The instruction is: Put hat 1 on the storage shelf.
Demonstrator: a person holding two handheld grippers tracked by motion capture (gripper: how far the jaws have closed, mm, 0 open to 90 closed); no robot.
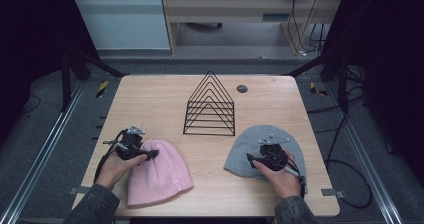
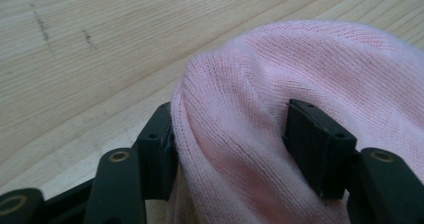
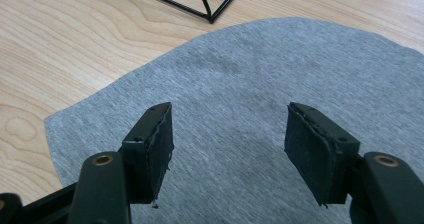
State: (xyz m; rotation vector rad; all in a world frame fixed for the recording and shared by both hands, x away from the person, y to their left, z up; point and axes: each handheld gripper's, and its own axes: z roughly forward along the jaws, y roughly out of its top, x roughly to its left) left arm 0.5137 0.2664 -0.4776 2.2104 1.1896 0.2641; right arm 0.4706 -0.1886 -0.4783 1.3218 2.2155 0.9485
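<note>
Two knit beanies lie flat on the wooden surface (image 1: 165,91). The pink beanie (image 1: 157,171) sits at about 7 o'clock from the centre of the surface, the grey beanie (image 1: 250,149) at about 4 o'clock. A black wire rack (image 1: 210,106) stands upright between them, toward 12 o'clock.

Left gripper (image 1: 145,154): jaws partway closed, a bunched fold of the pink beanie's (image 2: 280,59) crown edge between the pads. The cloth fills the gap and bulges over both pads, so I read it as clamped on the knit.

Right gripper (image 3: 227,139): jaws apart, hovering above the grey beanie (image 3: 260,69) with nothing between the pads. In the high view it sits over the hat's lower half (image 1: 255,159).

Handling judgement: both hats look light, soft and limp. They will drape and sag when lifted, and they should not be slippery against the pads. Best hold is a pinched ridge of cloth near the crown or the folded brim. On the flat grey cloth the pads would first have to press down and gather a fold.

Hard to make out: the right hand (image 1: 282,176) covers the grey beanie's brim. Whether the left grip takes one layer or both cannot be told.
</note>
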